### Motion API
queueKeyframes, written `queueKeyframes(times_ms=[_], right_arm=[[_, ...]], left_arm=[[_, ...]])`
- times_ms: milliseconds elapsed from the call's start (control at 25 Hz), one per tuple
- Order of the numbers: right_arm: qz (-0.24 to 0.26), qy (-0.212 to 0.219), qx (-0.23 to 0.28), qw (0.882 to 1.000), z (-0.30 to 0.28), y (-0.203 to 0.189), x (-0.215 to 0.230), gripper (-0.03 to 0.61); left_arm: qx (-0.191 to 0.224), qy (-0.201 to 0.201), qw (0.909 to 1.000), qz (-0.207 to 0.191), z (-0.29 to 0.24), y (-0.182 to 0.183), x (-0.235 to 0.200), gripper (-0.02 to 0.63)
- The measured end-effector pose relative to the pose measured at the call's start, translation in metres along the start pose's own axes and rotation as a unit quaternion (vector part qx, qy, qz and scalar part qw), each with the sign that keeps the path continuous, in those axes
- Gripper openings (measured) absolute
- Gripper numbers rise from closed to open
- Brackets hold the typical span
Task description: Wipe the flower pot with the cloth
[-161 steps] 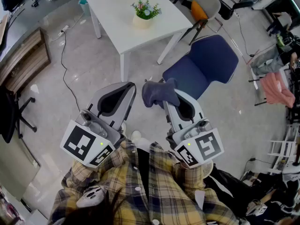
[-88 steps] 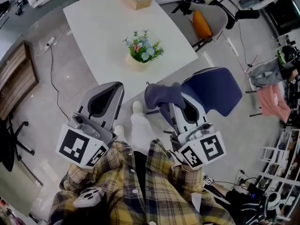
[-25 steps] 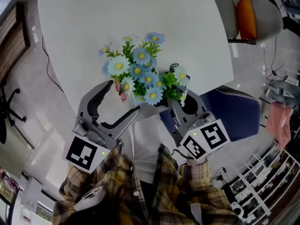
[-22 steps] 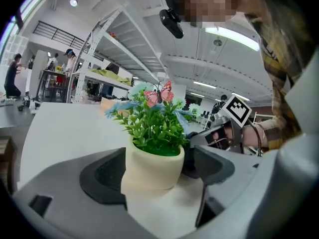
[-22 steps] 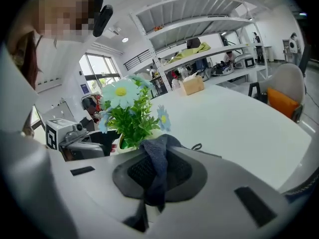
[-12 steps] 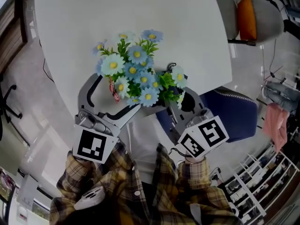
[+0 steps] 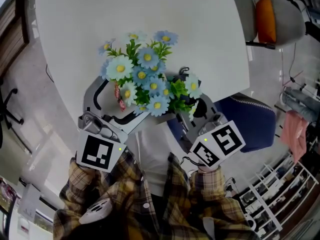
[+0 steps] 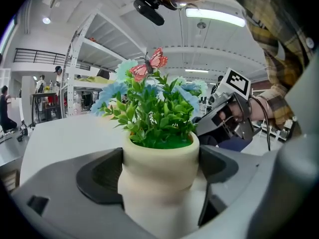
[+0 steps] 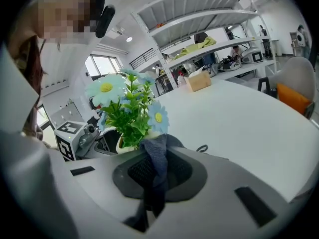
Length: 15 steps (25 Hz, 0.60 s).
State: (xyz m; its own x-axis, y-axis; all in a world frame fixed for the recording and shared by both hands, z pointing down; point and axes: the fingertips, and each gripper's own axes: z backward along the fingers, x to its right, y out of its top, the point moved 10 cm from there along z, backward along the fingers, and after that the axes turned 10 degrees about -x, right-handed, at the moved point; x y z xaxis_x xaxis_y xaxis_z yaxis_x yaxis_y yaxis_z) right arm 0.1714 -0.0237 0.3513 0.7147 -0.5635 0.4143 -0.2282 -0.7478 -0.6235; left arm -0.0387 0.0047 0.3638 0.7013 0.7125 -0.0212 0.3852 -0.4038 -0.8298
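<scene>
Spread to the full on the left gripper (image 8: 159,180), jaws just opened out, one pad on either side of the flower pot (image 8: 159,156) and close up against its cream wall. Cannot tell whether touching or just off it; no squeeze showing.

Pinched shut on the right gripper (image 9: 158,153), jaws closed on a fold of blue-grey cloth (image 9: 152,195), the bunched end held just beside the pot, on the side away from the left gripper. Hard to say whether brushing the pot; looks just short of it.

Pot upright on the white table (image 7: 200,44), tucked between the left jaws, hidden from above under its own blue and white flowers (image 7: 145,79).

Reads as the bracing step: getting a hold on the pot before any rubbing. Wiping itself not begun, at a guess.

Next up, probably: close the left jaws gently on the pot's narrow waist, enough to stop it sliding or tipping, no harder. Then bring the cloth in against the pot's wall, below the flowers, and drag it round. Worth keeping the cloth low so as not to snag the flowers above the pot.
</scene>
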Motion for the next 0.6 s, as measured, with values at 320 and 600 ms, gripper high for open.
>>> queueKeyframes(times_ms=[320,600], right_arm=[[0.008,0.027,0.001,1.0,-0.005,0.017,0.007,0.015],[0.051,0.06,-0.034,0.996,-0.01,0.04,0.007,0.015]], left_arm=[[-0.002,-0.028,0.9994,-0.018,-0.001,-0.001,-0.008,0.477],[-0.004,-0.054,0.9979,-0.037,0.008,0.002,-0.013,0.477]])
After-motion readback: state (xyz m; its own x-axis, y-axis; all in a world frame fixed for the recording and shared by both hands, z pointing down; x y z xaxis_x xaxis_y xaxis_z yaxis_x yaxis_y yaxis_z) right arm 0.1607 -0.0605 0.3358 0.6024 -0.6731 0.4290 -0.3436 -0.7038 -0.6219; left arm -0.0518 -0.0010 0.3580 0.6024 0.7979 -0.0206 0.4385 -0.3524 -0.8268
